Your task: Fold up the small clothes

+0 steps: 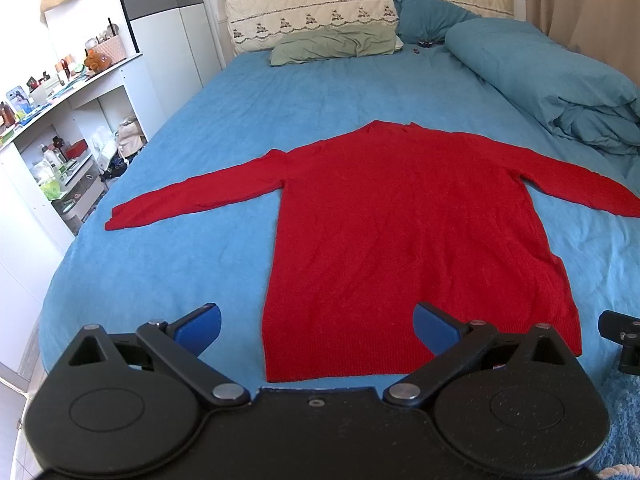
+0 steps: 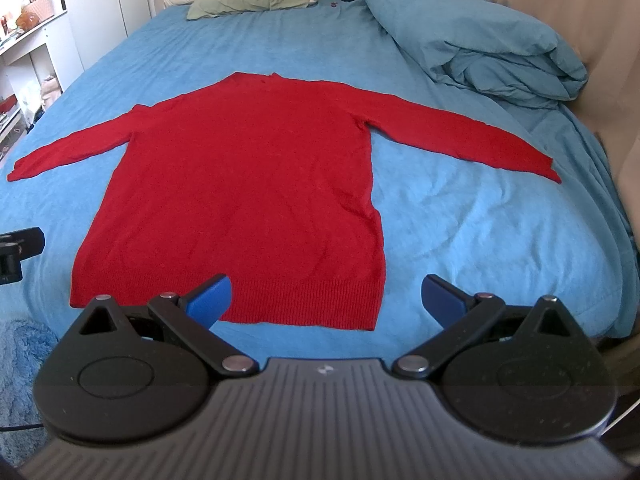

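Red sweater lies flat on the bed, sleeves out; I count 0 folds made. Left hand-held gripper and right hand-held gripper both spread, empty, at hem.

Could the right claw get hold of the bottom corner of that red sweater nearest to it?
Probably yes. The right claw is open just short of the red sweater, whose hem corner lies flat on the bed with nothing between them.
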The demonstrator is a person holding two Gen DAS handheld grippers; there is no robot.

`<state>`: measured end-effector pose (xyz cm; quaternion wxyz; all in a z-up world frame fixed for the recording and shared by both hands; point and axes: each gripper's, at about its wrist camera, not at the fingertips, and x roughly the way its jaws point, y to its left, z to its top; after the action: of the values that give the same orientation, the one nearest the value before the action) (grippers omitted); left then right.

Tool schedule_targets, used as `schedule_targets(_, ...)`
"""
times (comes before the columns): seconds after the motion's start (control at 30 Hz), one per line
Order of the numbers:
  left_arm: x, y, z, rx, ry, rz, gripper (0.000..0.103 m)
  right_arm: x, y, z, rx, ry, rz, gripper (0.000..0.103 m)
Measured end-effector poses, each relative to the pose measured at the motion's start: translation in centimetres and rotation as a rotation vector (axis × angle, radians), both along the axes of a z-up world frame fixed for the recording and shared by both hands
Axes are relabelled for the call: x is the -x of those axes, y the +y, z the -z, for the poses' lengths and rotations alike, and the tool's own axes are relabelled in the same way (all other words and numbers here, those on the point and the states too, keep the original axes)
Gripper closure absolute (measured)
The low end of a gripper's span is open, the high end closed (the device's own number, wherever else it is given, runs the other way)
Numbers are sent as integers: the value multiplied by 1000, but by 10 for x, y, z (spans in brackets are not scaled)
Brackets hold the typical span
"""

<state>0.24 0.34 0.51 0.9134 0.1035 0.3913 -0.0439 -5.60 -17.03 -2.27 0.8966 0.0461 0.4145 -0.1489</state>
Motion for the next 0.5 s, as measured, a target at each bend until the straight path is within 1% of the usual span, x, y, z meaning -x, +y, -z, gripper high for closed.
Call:
schedule_targets(0.3,0,2,-5,2,-9,-2,0,-1,2,-1,-1,-3,0,0)
schedule_targets(0.4,-1,-5,-15,24,-35,21,0,-2,0,-5,-1,-12,13,0)
schedule_targets(0.5,-11,-21,-26,42,-64,63,0,-5,-13,-12,-12,-33,36,0)
